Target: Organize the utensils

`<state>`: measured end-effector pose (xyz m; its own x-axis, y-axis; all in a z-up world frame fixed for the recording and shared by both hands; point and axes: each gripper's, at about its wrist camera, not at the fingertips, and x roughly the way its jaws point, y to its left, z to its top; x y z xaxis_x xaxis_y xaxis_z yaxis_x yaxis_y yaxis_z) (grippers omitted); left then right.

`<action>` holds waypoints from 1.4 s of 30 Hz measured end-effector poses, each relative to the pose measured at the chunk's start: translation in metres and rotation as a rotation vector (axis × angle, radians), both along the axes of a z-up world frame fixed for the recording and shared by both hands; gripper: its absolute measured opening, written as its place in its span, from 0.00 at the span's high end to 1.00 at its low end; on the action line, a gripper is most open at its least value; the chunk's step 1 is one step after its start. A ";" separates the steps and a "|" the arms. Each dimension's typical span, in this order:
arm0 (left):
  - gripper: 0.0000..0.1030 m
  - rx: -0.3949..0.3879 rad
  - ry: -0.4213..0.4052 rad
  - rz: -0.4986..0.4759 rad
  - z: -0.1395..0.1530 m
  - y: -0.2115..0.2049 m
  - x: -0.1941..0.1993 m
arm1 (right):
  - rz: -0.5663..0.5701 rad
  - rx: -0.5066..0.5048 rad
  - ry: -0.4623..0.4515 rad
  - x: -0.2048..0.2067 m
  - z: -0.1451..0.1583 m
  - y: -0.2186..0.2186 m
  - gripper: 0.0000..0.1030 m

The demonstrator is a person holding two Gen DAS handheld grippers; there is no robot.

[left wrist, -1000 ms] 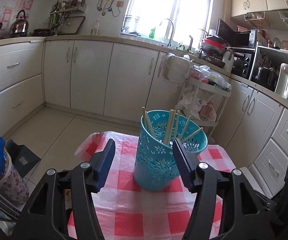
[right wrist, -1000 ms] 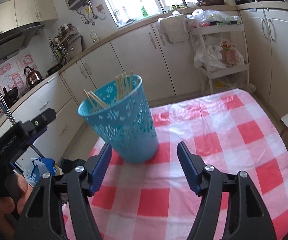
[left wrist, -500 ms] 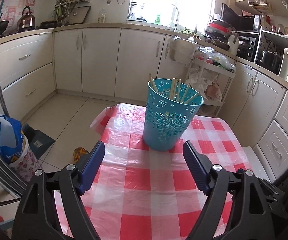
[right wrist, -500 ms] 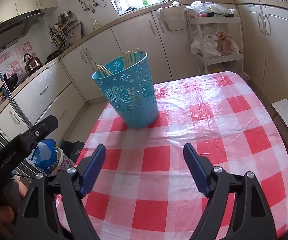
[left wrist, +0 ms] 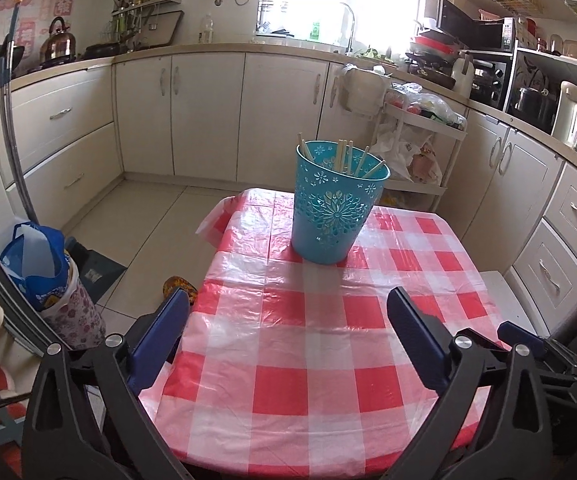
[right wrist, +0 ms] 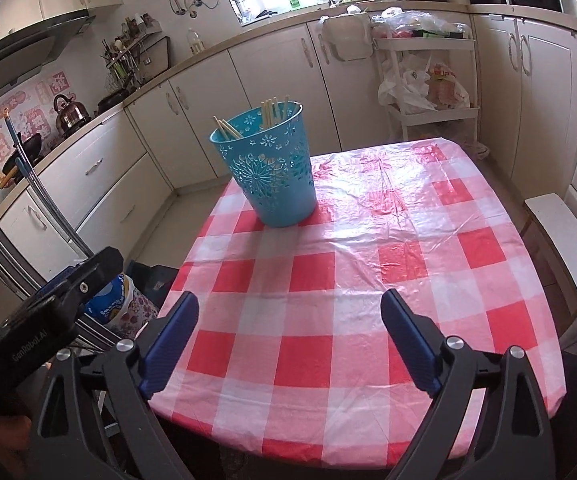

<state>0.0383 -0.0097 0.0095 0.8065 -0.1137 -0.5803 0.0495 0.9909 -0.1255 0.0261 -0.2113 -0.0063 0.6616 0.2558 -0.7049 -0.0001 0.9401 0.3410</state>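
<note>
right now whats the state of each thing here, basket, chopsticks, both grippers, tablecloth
blue basket: upright on the table's far end, touched by neither gripper
chopsticks: standing inside the basket, leaning on its rim
left gripper: jaws opening, nothing between them
right gripper: jaws opening, nothing between them
checked tablecloth: spread over the table, wrinkled, nothing lying loose on it

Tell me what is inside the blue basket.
Wooden chopsticks stand in the blue basket, tops leaning above its rim. Its wall hides their lower ends and anything else on the bottom.
</note>
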 end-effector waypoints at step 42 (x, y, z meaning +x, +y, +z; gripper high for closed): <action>0.07 0.069 0.084 0.068 0.055 0.024 -0.161 | 0.022 -0.057 -0.024 -0.157 0.078 0.029 0.07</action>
<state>-0.1226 0.0142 0.0646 0.7593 -0.0177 -0.6505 -0.0259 0.9980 -0.0574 -0.1306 -0.1819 0.0716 0.6733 0.2300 -0.7027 -0.0282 0.9577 0.2865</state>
